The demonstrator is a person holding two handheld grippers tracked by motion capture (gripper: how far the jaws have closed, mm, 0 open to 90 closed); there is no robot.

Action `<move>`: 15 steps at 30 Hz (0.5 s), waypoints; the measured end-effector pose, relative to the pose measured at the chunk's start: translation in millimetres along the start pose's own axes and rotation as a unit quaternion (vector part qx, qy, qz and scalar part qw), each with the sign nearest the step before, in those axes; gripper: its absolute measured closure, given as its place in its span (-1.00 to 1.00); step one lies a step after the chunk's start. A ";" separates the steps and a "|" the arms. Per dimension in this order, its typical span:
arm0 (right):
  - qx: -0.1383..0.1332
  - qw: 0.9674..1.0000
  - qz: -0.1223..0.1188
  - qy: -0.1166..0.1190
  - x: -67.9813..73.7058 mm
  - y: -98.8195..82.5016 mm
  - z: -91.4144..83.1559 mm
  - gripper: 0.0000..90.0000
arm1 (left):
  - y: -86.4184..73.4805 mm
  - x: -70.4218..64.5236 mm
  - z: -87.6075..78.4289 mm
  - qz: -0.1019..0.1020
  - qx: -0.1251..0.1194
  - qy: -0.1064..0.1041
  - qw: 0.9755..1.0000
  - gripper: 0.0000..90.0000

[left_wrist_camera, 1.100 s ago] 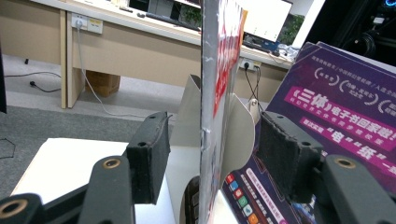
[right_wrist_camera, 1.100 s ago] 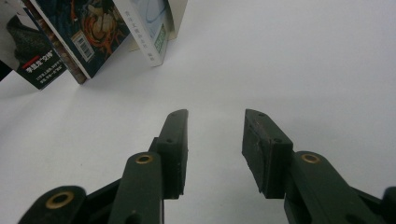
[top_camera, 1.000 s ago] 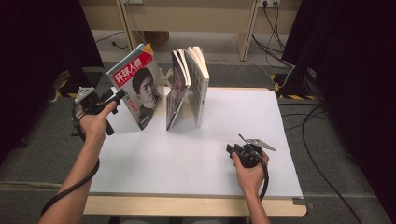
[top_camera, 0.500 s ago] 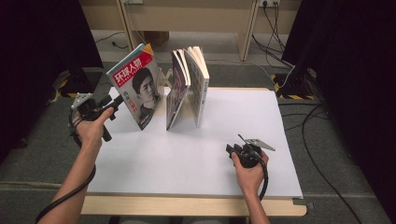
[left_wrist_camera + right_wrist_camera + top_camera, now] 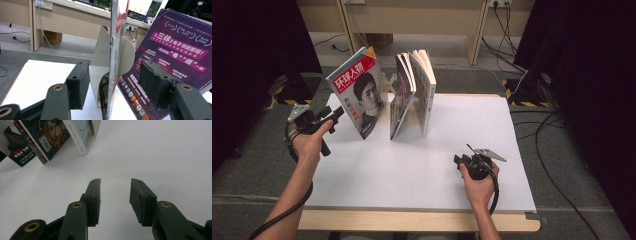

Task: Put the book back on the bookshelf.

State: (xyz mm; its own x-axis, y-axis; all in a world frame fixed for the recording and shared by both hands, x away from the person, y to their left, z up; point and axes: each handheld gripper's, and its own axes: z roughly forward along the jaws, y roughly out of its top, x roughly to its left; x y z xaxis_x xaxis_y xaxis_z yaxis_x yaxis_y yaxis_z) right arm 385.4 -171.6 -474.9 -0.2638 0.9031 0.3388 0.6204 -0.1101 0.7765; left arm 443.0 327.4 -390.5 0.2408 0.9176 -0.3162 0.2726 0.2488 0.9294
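Observation:
A magazine (image 5: 357, 92) with a red header and a portrait on its cover stands tilted at the table's back left. My left gripper (image 5: 337, 116) sits just off its left edge, open. In the left gripper view the magazine (image 5: 113, 37) is edge-on between the jaws of the left gripper (image 5: 115, 75), and neither pad touches it. Two books (image 5: 399, 95) (image 5: 424, 90) lean together to the right of the magazine. My right gripper (image 5: 458, 160) rests low on the white table (image 5: 437, 150) at the front right. The right gripper (image 5: 115, 192) is open with nothing between its jaws.
A white folded stand (image 5: 100, 62) props the magazine, and a purple cover (image 5: 172, 57) leans just to its right. Cables (image 5: 522, 80) lie on the floor behind the table. A wooden bench (image 5: 412, 15) runs along the back, with dark curtains at both sides.
My left hand has drawn back from the magazine, toward the left and the near side. The magazine still stands tilted. The right hand has stayed where it was.

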 end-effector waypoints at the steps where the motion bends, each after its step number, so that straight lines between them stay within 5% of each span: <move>1: 0.000 1.000 0.000 0.000 0.1 0.0 0.0 0.36 | -0.4 -0.1 -0.7 0.001 0.001 0.001 1.000 -0.09; 15: -0.002 1.000 -0.001 0.001 0.6 0.1 -0.2 0.36 | -13.1 -1.8 -18.1 0.002 0.015 -0.006 1.000 -0.11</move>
State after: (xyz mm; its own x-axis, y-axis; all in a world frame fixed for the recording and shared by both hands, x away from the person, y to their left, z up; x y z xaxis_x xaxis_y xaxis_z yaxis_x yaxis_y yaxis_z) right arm 385.2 -171.1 -474.5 -0.2663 0.9029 0.3373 0.6166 -0.1094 0.7796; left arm 422.2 328.1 -398.7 0.2524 0.9150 -0.3147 0.2987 0.2356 0.9248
